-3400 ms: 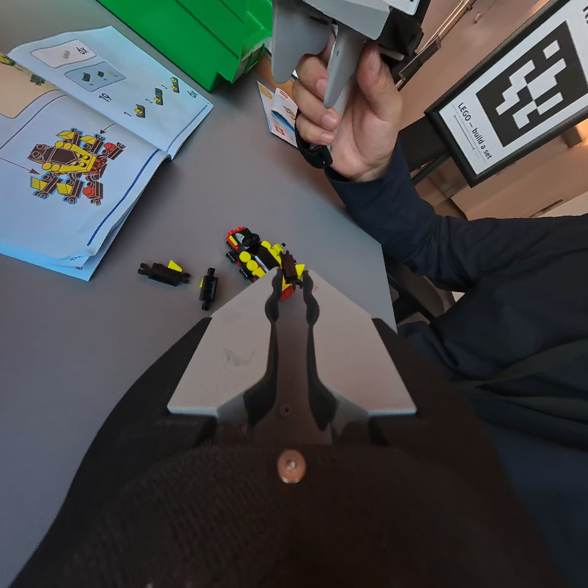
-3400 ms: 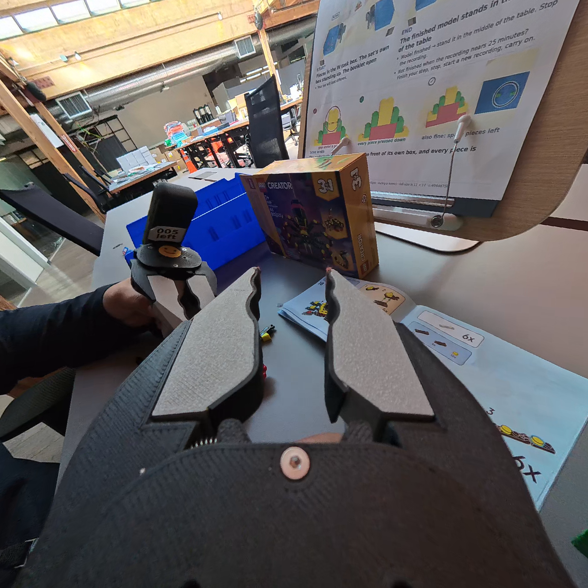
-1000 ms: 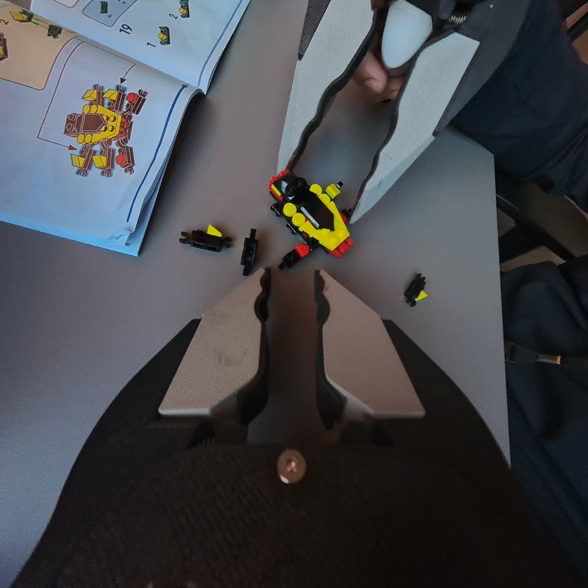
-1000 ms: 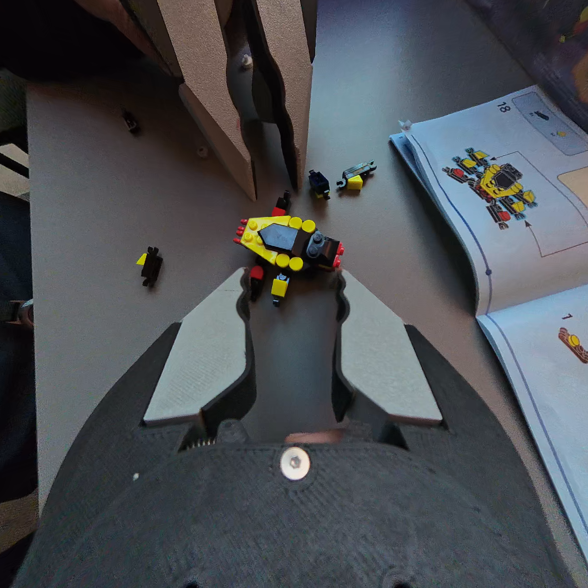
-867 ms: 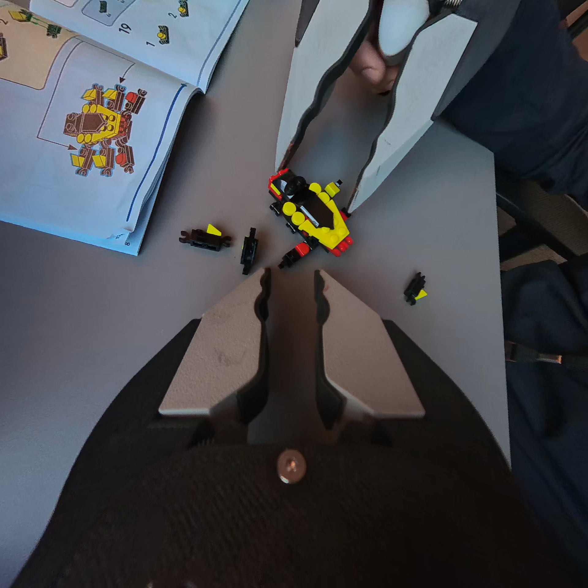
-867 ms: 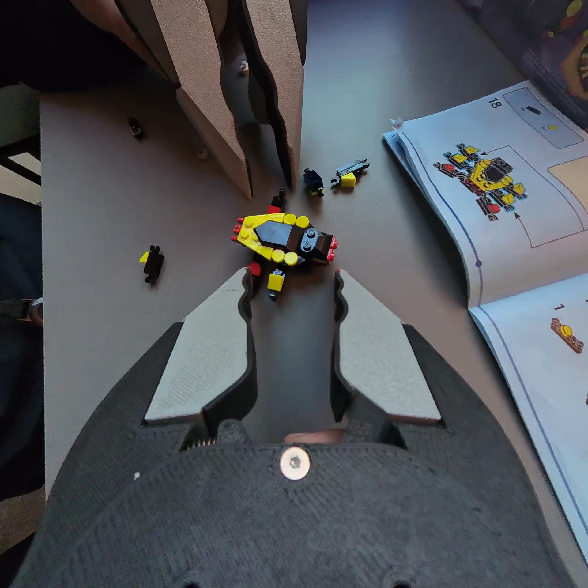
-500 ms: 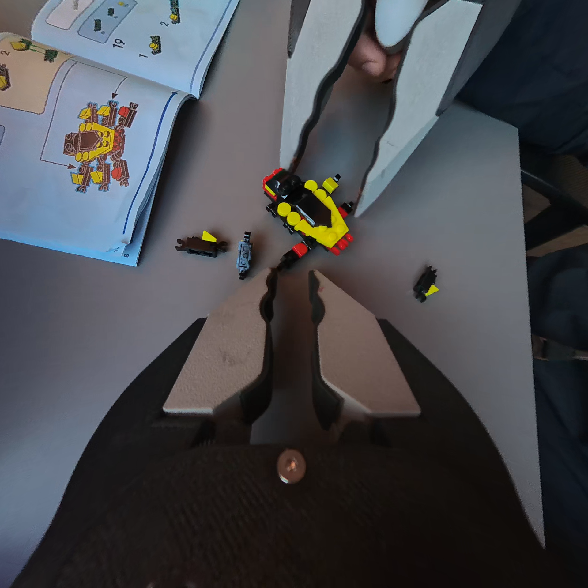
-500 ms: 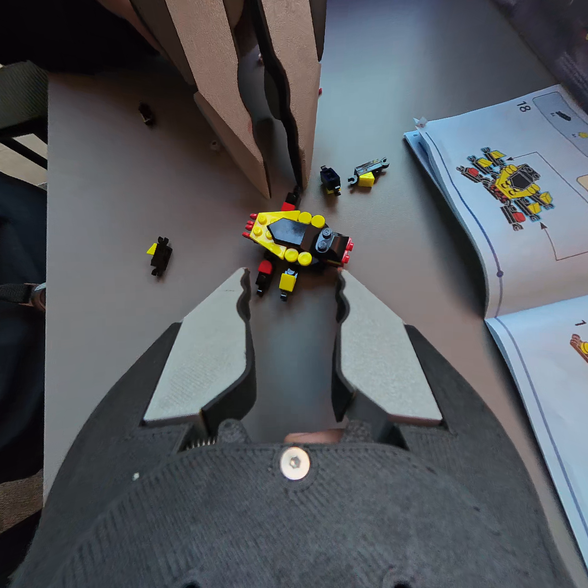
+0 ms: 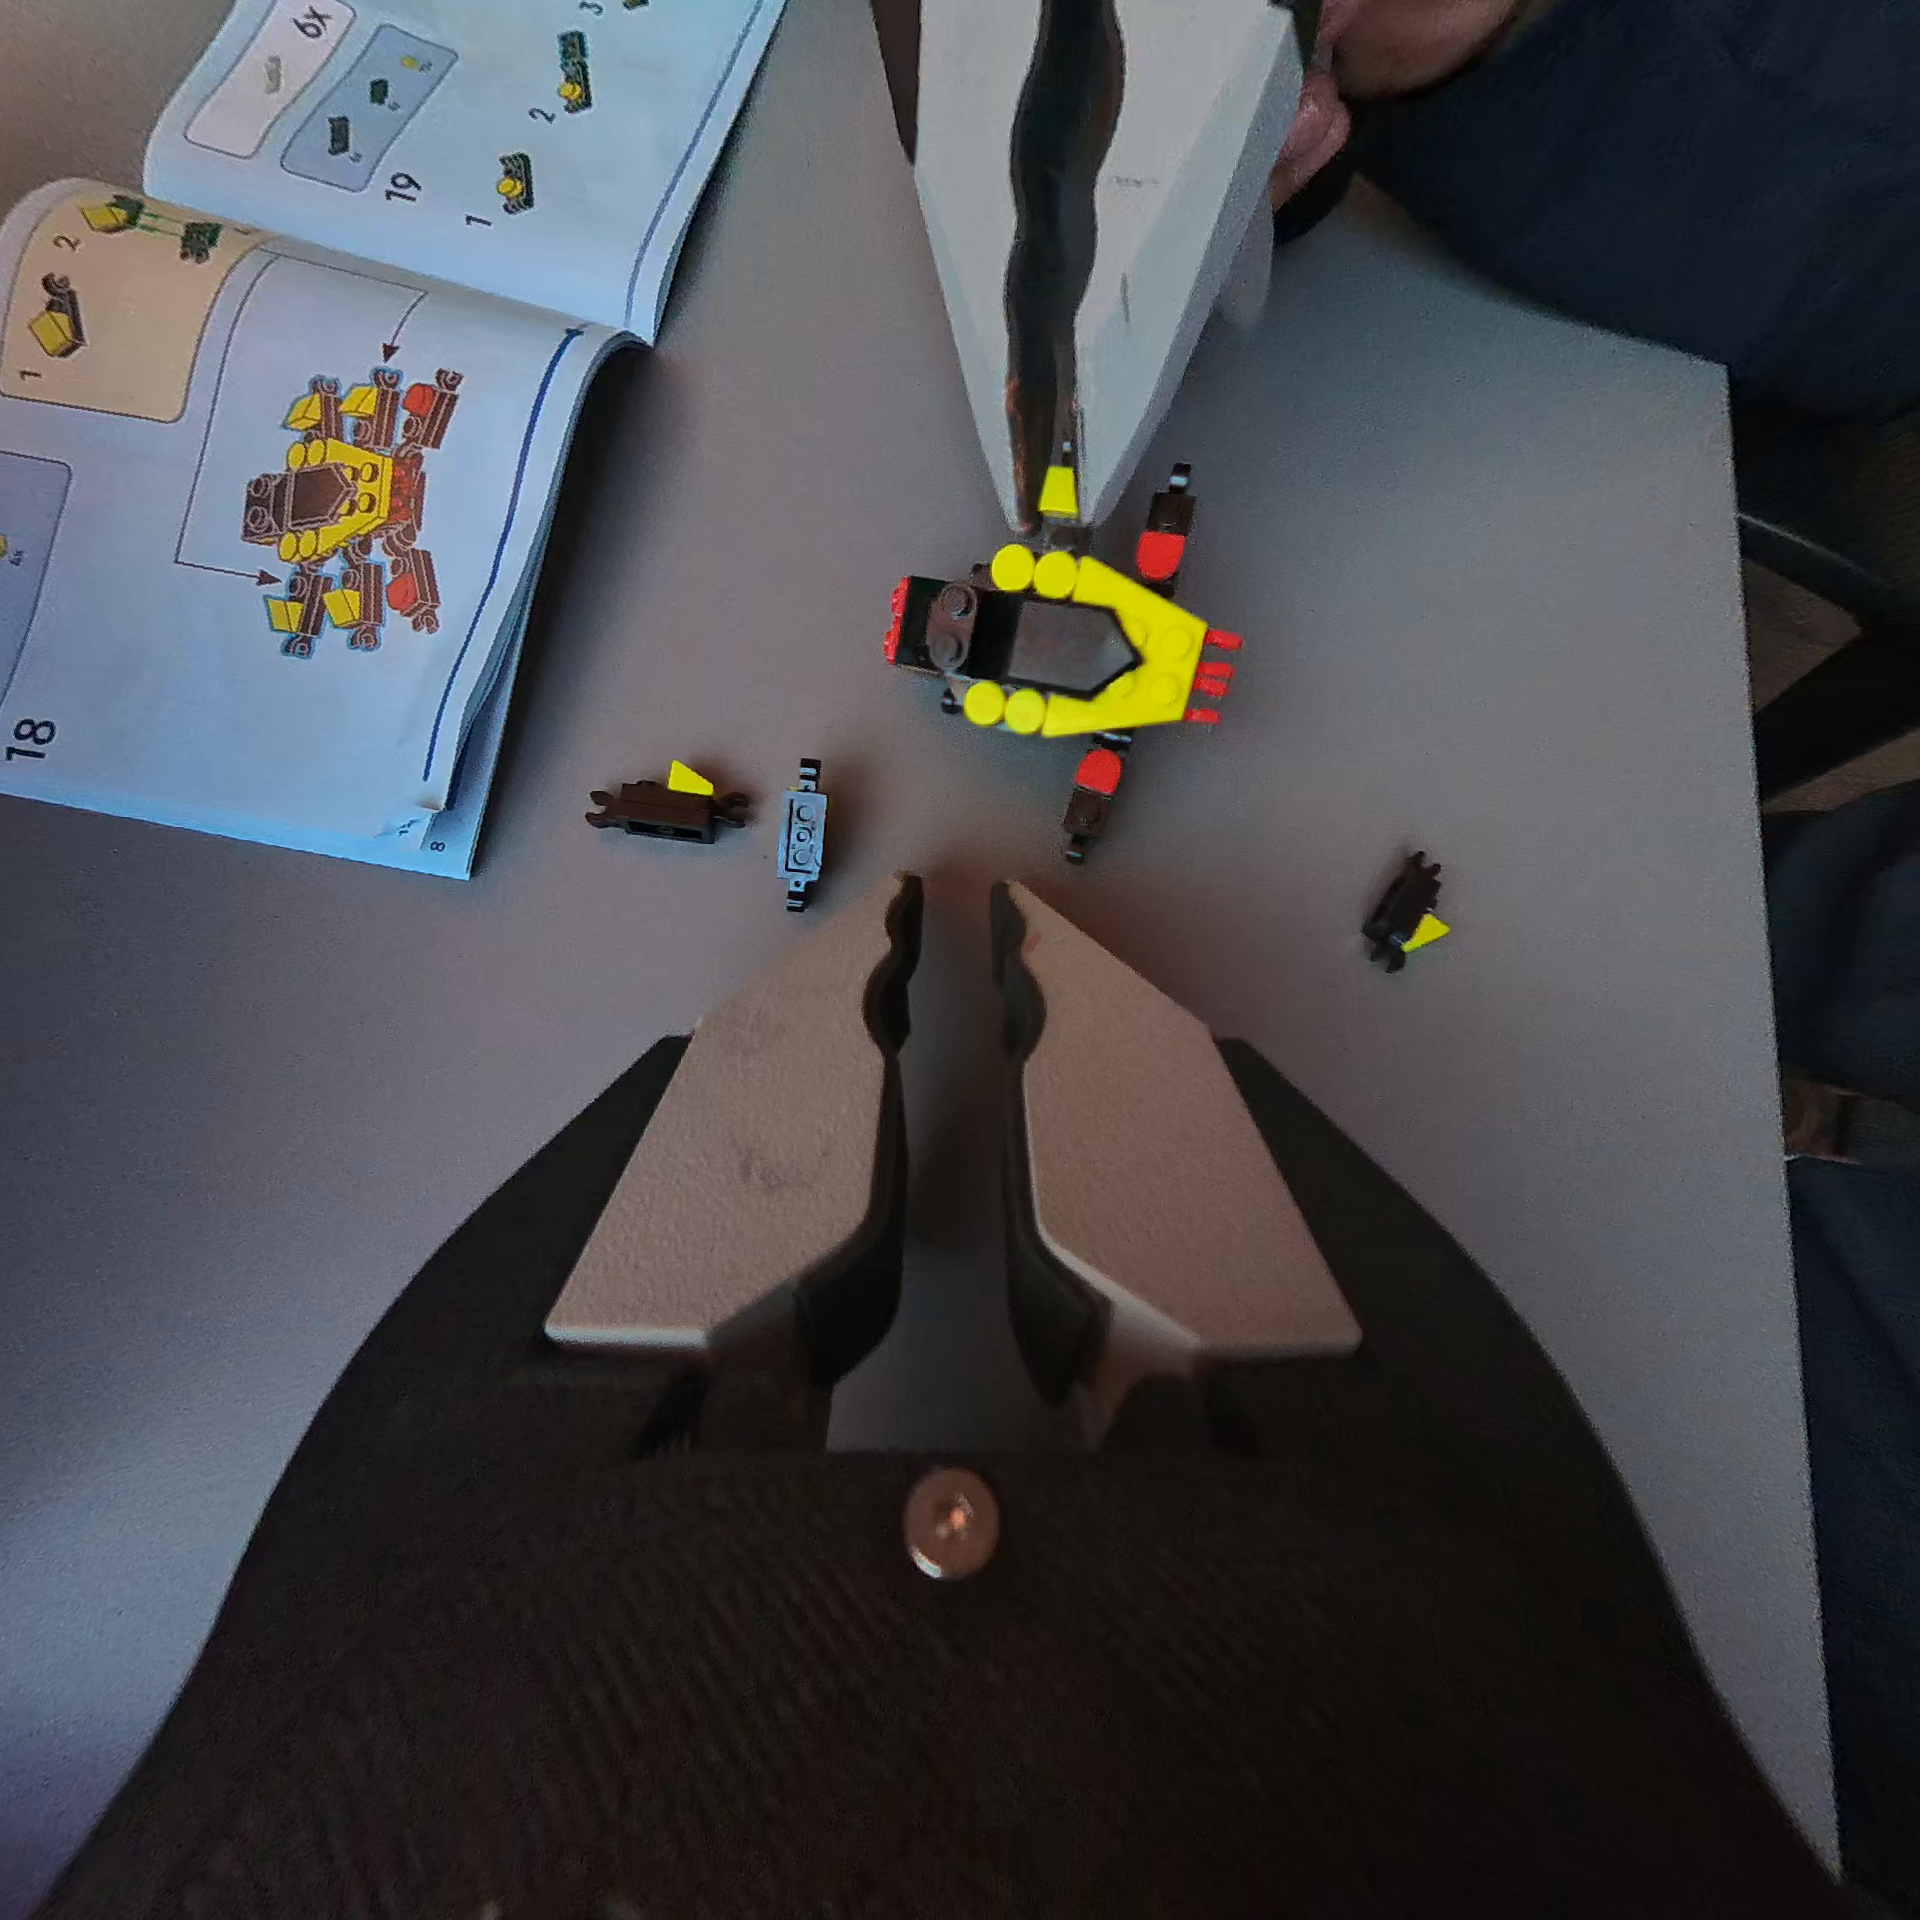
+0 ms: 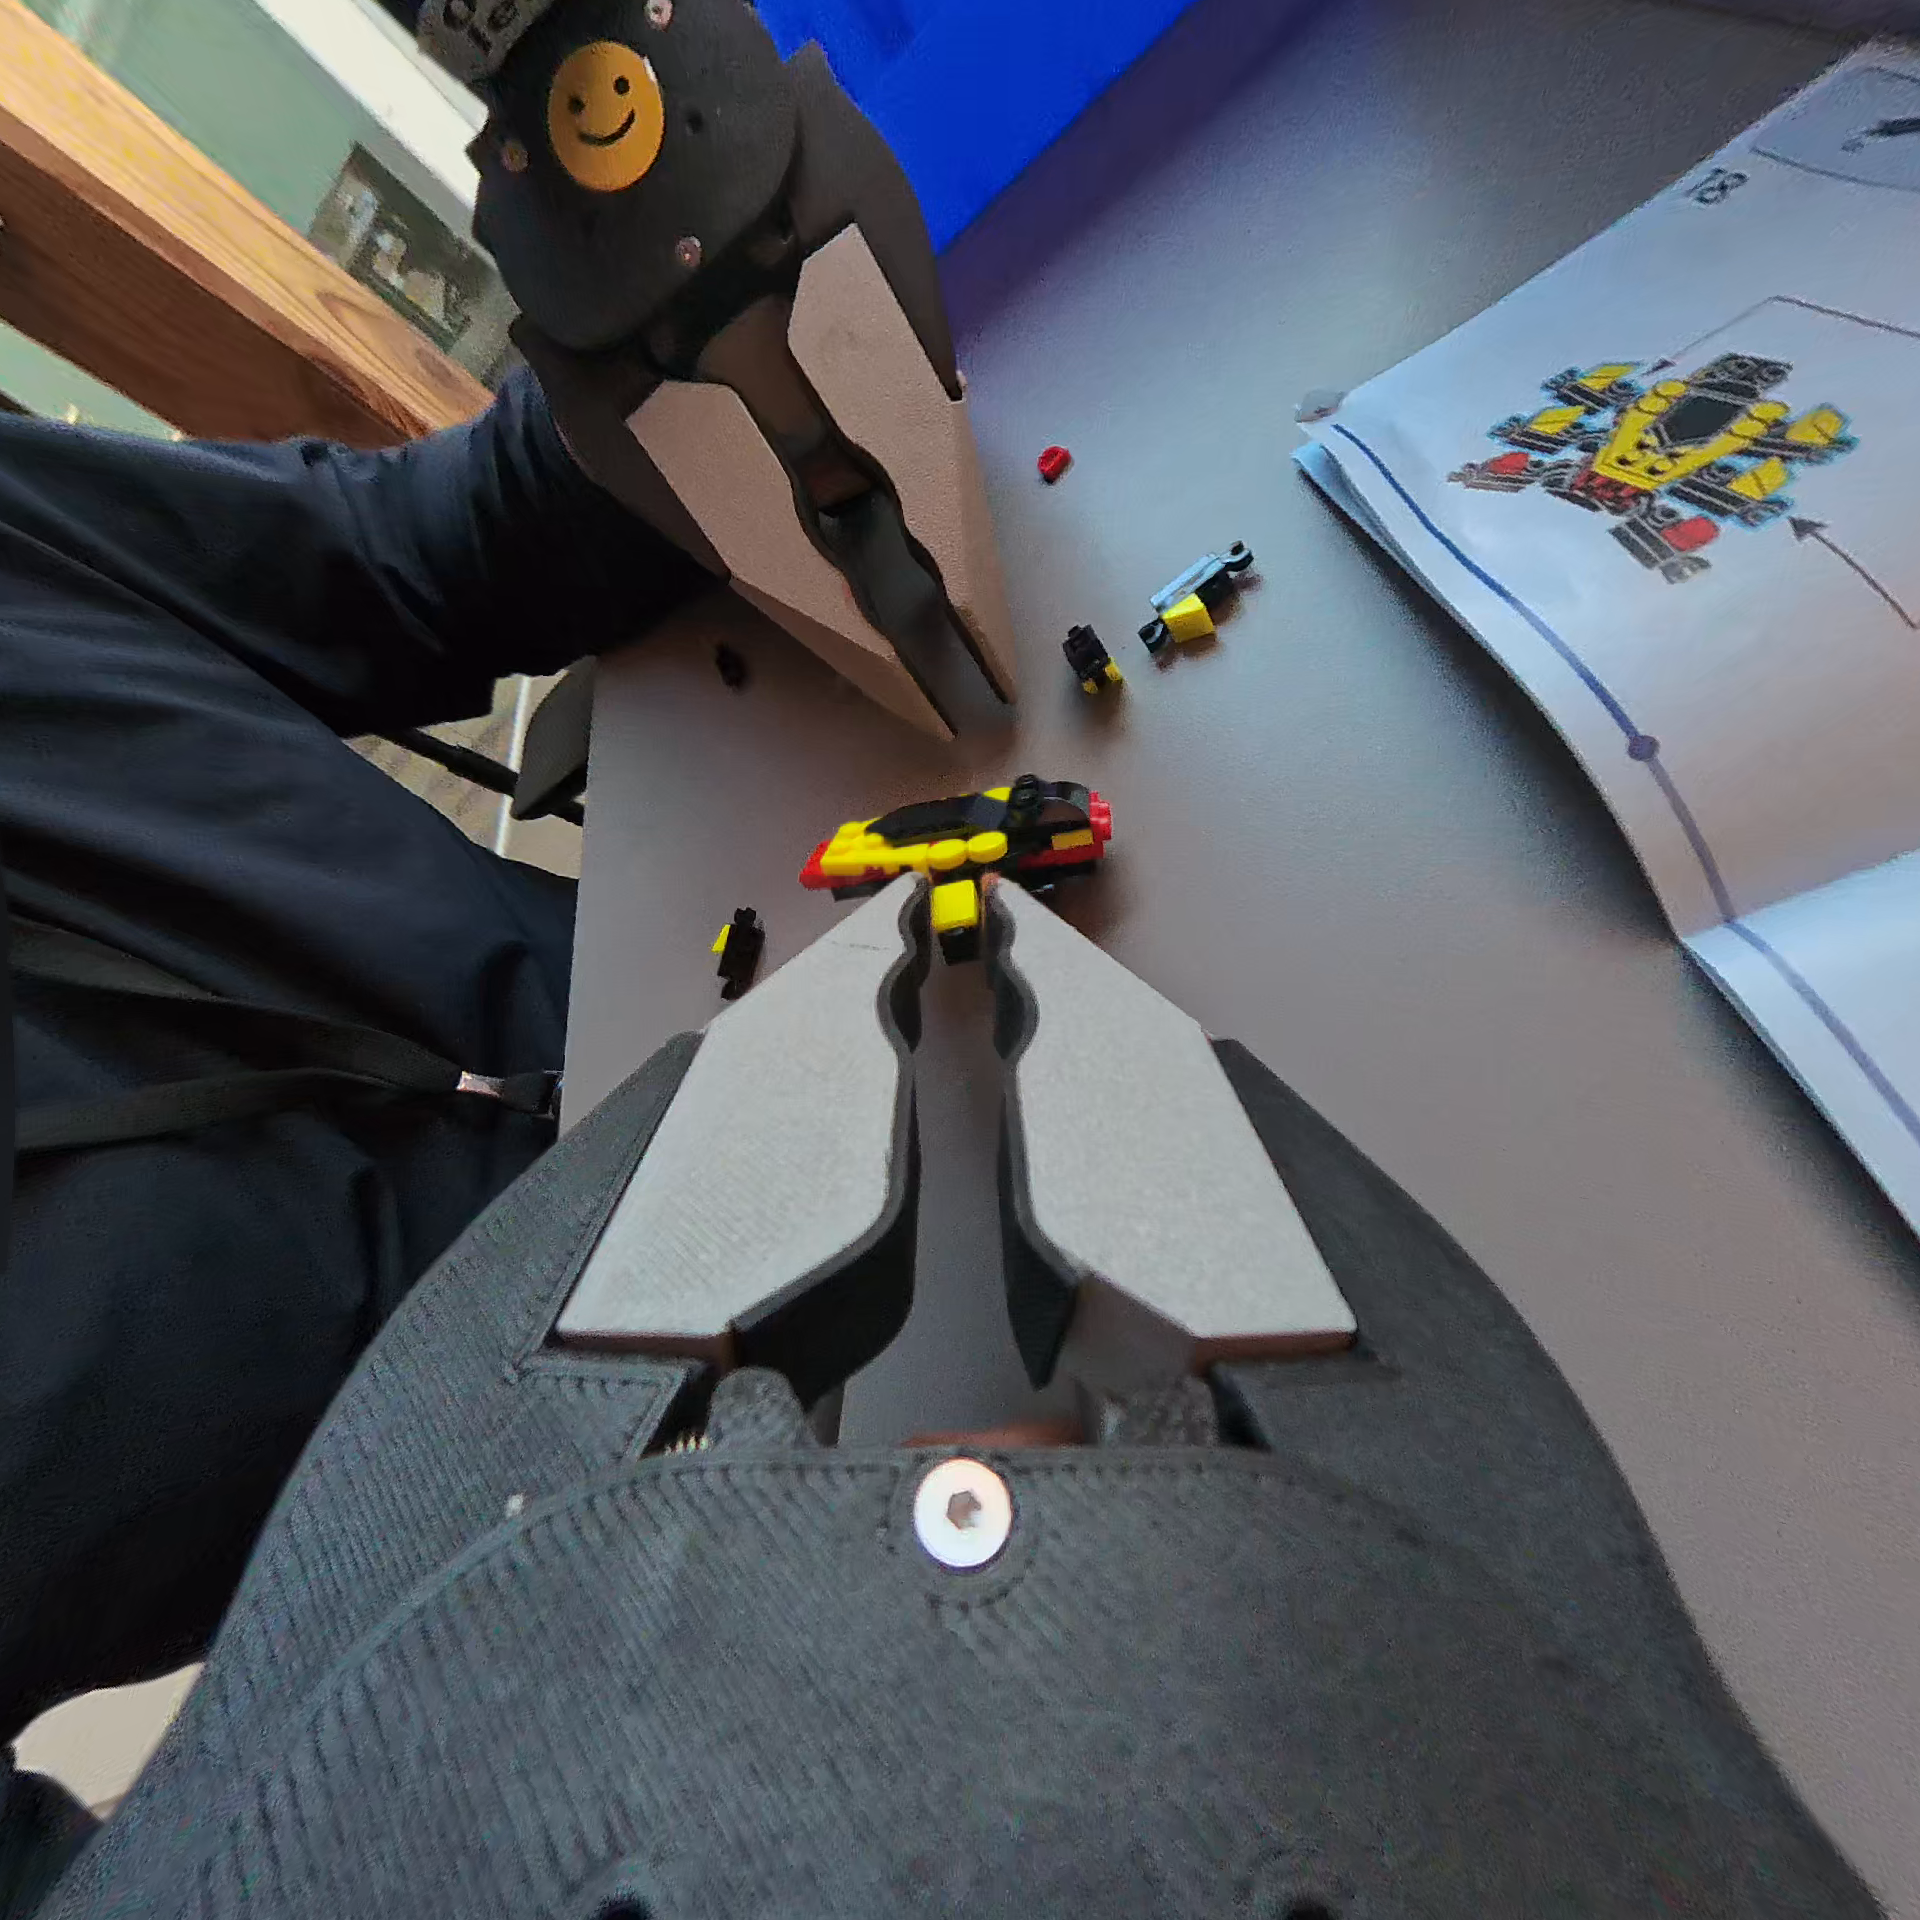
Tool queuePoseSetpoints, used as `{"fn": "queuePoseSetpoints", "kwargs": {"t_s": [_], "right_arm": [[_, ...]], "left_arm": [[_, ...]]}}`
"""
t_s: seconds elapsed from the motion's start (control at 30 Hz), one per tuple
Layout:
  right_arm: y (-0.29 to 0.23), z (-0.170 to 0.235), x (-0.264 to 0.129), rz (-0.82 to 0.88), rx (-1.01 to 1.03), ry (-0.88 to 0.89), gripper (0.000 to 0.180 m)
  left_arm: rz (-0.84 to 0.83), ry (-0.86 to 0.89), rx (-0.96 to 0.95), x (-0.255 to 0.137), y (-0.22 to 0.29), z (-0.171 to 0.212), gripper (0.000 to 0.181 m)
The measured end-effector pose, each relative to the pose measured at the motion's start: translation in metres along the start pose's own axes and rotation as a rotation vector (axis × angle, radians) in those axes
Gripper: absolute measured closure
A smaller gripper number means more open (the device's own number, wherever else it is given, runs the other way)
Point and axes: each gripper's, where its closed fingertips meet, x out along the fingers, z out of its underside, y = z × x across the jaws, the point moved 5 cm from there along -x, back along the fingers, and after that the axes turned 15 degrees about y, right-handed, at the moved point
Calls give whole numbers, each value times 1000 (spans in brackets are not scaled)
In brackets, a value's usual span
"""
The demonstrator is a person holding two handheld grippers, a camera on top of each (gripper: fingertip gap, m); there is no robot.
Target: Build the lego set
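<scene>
booklet (image 9: 312,499) lies open at the table's (image 9: 260,1091) left edge, turned to the step i'm on, so i can check it. next, two loose leg pieces: a brown one with a yellow wedge (image 9: 665,805) and a grey one (image 9: 802,847), parked near the model, probably for later steps. my left gripper (image 9: 951,899) hovers just short of the model with jaws slightly apart, holding nothing; i judge it's there to brace the body. the model (image 9: 1060,644), a yellow-and-black body with red tips, sits mid-table, near the edge by me. it has a red leg (image 9: 1091,800) sticking out on my side and another red leg (image 9: 1164,530) on the far side. my right gripper (image 10: 951,909) is low to the table with jaws clamped on a yellow leg piece (image 10: 954,914) right at the model's side, touching or nearly so, i can't tell if it's seated. likely pressing it into a side clip. risk: the body slides since nothing pins it. one more black-and-yellow leg (image 9: 1403,920) waits toward the right edge. a small red piece (image 10: 1054,462) lies further off, towards a blue bin (image 10: 987,94).
</scene>
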Motion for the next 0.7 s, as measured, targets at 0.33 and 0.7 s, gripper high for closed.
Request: {"fn": "queuePoseSetpoints", "kwargs": {"t_s": [0.33,0.7], "right_arm": [[8,-9,-5,57,-33,63,163],[10,-18,-10,94,-65,120,163]], "left_arm": [[-13,-20,18,1,1,2,170],[-18,-17,13,1,0,2,172]]}}
